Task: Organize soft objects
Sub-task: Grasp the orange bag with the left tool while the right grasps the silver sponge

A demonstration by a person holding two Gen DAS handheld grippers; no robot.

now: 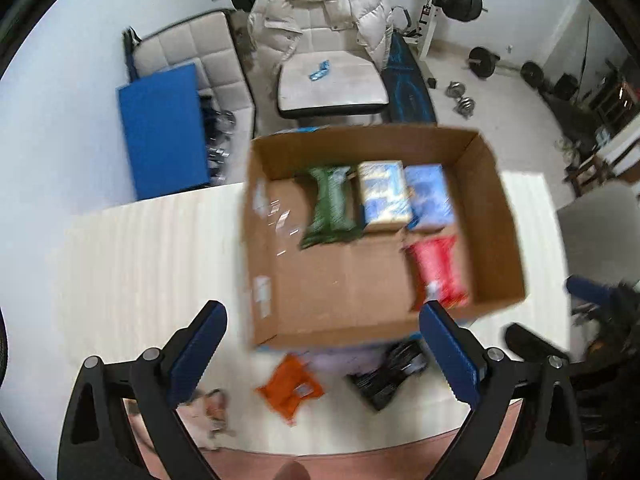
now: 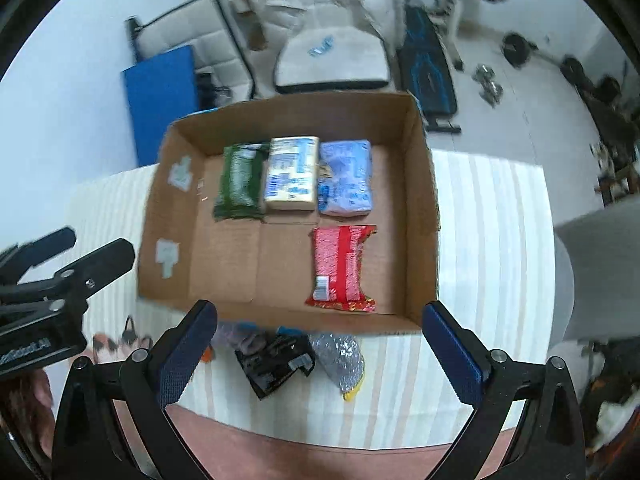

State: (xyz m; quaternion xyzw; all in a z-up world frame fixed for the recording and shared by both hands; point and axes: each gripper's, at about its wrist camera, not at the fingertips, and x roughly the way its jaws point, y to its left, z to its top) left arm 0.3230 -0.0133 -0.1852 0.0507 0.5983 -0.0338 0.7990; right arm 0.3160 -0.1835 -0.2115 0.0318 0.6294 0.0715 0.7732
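Note:
An open cardboard box (image 1: 496,216) (image 2: 424,208) stands on the striped table. Inside lie a green pack (image 1: 330,208) (image 2: 240,184), a yellow-white pack (image 1: 384,196) (image 2: 292,174), a light blue pack (image 1: 430,196) (image 2: 346,178) and a red pack (image 1: 438,272) (image 2: 340,268). In front of the box lie an orange pack (image 1: 292,388), a black pack (image 1: 388,376) (image 2: 276,360) and a silver pack (image 2: 340,356). My left gripper (image 1: 324,348) is open and empty above the table's front. My right gripper (image 2: 320,352) is open and empty, above the loose packs.
A small patterned item (image 1: 214,404) (image 2: 120,340) lies at the table's front left. A pale chair with a white jacket (image 1: 320,20), a blue mat (image 1: 164,128) and weights stand behind the table. The left gripper's body (image 2: 48,292) shows at the right wrist view's left edge.

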